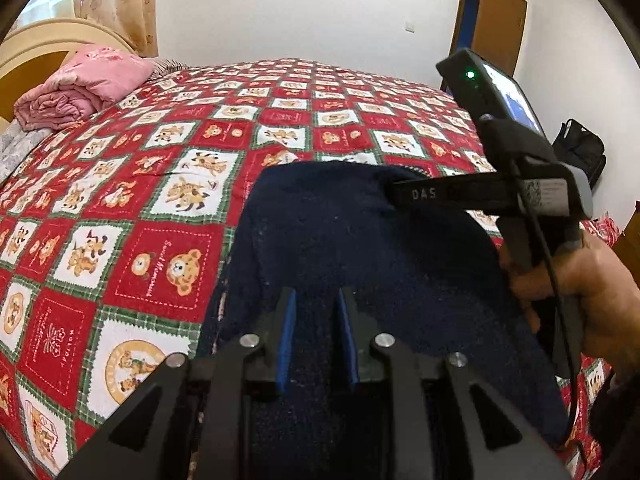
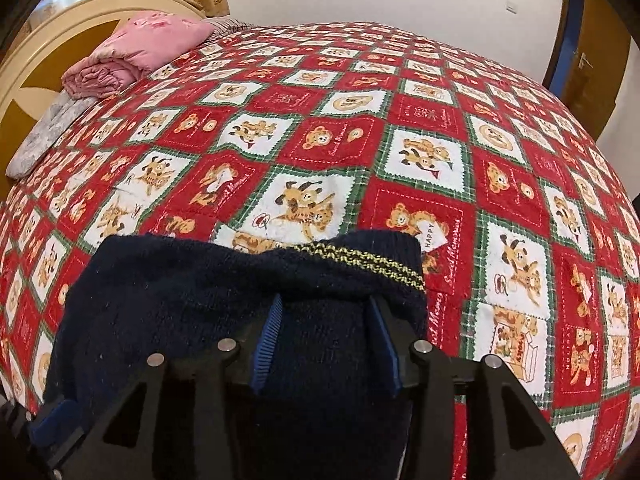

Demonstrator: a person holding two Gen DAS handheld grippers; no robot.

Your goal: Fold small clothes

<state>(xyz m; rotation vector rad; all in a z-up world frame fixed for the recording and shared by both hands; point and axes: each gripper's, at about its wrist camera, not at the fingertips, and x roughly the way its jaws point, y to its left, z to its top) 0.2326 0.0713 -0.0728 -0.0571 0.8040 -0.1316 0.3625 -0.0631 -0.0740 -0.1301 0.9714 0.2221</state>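
Navy garment [image 2: 224, 280] between parted tool [image 2: 326, 320] fingers

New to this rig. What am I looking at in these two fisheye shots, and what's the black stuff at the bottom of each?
No robot here: a person holds a two-finger gripper in each hand, and each gripper carries a fisheye camera looking forward along its fingers. The black metal at the bottom of each picture is that gripper's own body.

The left wrist view shows the left gripper, jaws apart over a dark navy knitted garment. The right gripper reaches in from the right side, held by the person's hand.

The right wrist view shows the right gripper, jaws also apart, over the same garment, whose edge has a yellow stripe.

Everything lies on a bed with a red teddy-bear quilt. A folded pink blanket sits near the headboard. Nothing looks clamped.
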